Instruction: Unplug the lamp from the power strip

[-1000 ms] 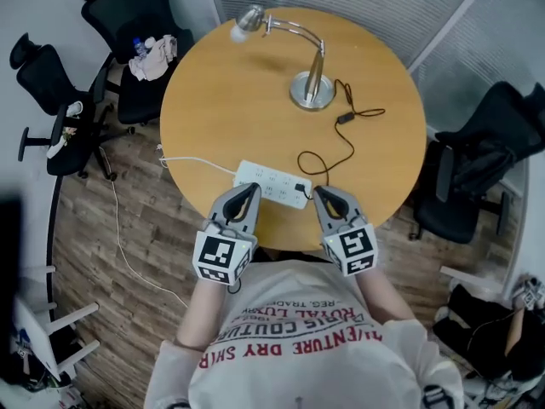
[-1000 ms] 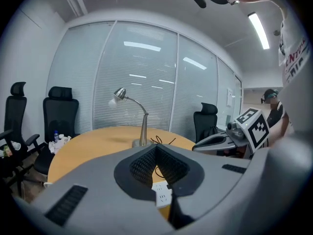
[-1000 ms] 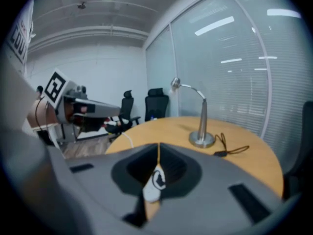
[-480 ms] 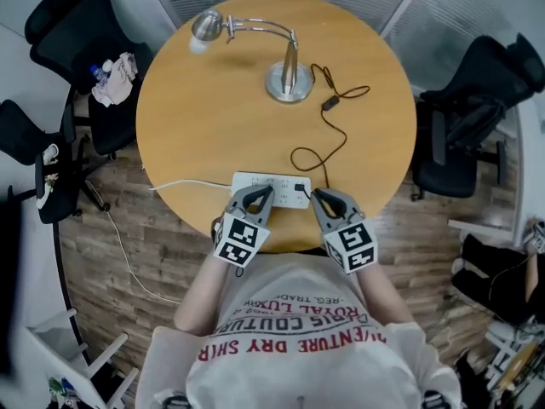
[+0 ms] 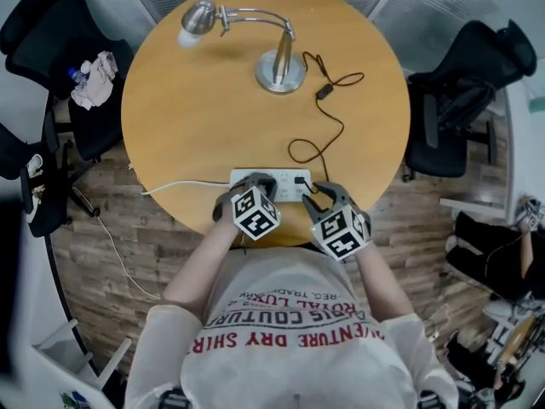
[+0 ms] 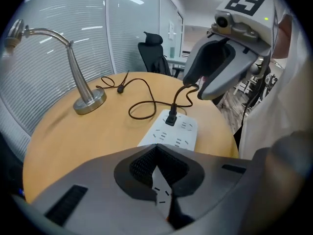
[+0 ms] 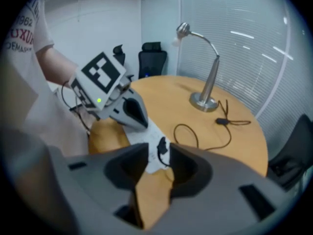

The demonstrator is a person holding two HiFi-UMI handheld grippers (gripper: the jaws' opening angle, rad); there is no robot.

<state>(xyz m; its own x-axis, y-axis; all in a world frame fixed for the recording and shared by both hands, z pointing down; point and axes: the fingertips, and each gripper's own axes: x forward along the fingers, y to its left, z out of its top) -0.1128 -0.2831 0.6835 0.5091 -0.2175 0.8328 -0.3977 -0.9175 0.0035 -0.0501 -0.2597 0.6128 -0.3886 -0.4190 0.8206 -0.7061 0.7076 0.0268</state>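
Observation:
A white power strip (image 5: pixel 281 180) lies at the near edge of the round wooden table (image 5: pixel 196 118). The lamp's black plug (image 5: pixel 304 185) sits in its right end, and the cord (image 5: pixel 334 130) loops back to the silver lamp (image 5: pixel 279 68). My left gripper (image 5: pixel 258 187) rests shut over the strip's left part; in the left gripper view its jaws (image 6: pixel 156 163) leave only a thin slit. My right gripper (image 7: pixel 159 158) is opening. The plug (image 7: pixel 162 150) stands just ahead, in line with the gap, and the pads do not touch it.
Black office chairs stand around the table, one at the right (image 5: pixel 460 100) and others at the left (image 5: pixel 51 32). The strip's white cable (image 5: pixel 174 186) runs off the table's left edge to the wooden floor. An inline switch (image 5: pixel 324 92) lies on the cord.
Both grippers have moved forward from the table's near edge onto the power strip. The left now covers its left part, and the right has reached the plug end.

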